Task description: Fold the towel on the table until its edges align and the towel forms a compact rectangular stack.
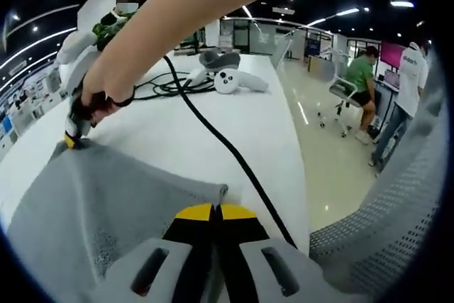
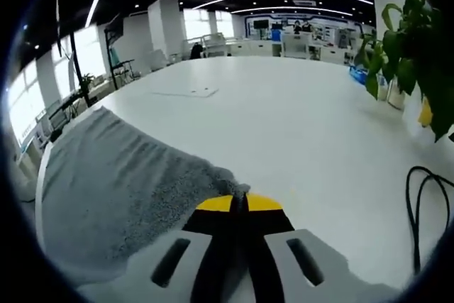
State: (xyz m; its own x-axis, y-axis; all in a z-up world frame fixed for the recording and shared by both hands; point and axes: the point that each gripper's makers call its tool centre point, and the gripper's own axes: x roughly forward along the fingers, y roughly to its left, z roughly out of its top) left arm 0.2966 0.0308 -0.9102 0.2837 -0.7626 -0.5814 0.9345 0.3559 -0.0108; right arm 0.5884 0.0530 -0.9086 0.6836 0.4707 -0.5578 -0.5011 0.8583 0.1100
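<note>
A grey towel (image 1: 106,196) lies spread on the white table (image 1: 163,133). In the left gripper view my left gripper (image 1: 216,211) is shut on the towel's near corner, its yellow tips pressed together over the cloth. At the far left of that view a person's arm holds my right gripper (image 1: 71,140), which pinches another corner of the towel. In the right gripper view the right gripper (image 2: 240,202) is shut on a corner of the towel (image 2: 113,175), which stretches away to the left across the table (image 2: 298,125).
A black cable (image 1: 220,140) crosses the table beside the towel, with white controllers (image 1: 237,81) farther back. A mesh chair back (image 1: 397,211) stands at the table's right edge. A potted plant (image 2: 411,47), a cable loop (image 2: 425,196) and a paper sheet (image 2: 190,92) are on the table.
</note>
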